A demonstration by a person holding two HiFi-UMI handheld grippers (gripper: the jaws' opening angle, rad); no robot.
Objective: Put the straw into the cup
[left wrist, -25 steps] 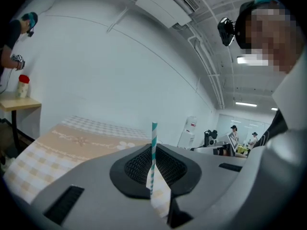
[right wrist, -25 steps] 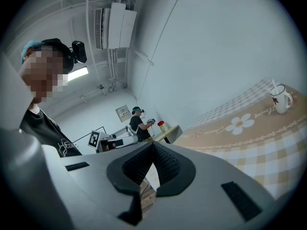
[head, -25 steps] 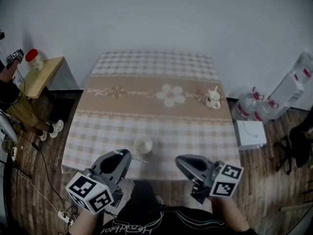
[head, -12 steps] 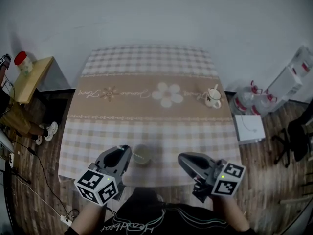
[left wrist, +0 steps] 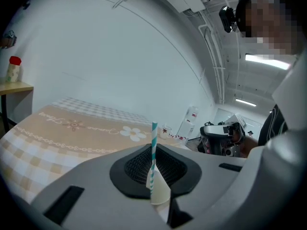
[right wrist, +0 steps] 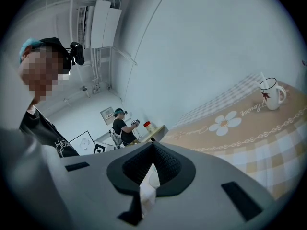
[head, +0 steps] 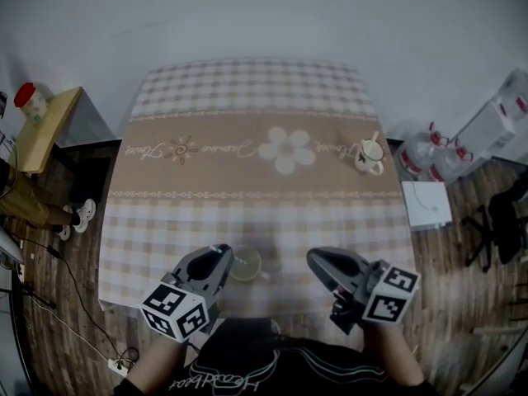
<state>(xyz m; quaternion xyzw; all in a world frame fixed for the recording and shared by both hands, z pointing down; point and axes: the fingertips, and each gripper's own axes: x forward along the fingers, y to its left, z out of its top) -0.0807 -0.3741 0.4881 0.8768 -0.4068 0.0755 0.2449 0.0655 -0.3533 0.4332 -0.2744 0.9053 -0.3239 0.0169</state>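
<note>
A teal-and-white striped straw [left wrist: 153, 150] stands upright between the pads of my left gripper [left wrist: 152, 176], which is shut on it. A small pale cup [head: 245, 264] sits on the checked tablecloth [head: 247, 139] near the table's front edge. In the head view my left gripper [head: 219, 258] is just left of the cup, almost touching its rim. My right gripper [head: 322, 261] hovers a little to the cup's right, jaws shut with nothing clearly held. A white shape shows in the gap below its pads [right wrist: 146, 190]; I cannot tell what it is.
A white mug [head: 370, 157] with a spoon in it stands at the table's right side, also seen in the right gripper view [right wrist: 271, 94]. A wooden side table [head: 45, 126] with a red-lidded jar [head: 31, 99] stands to the left. Water bottles [head: 429, 159] stand on the floor to the right.
Both grippers have sunk toward the table's front edge. The left one, with the straw, has come right up beside the cup.
</note>
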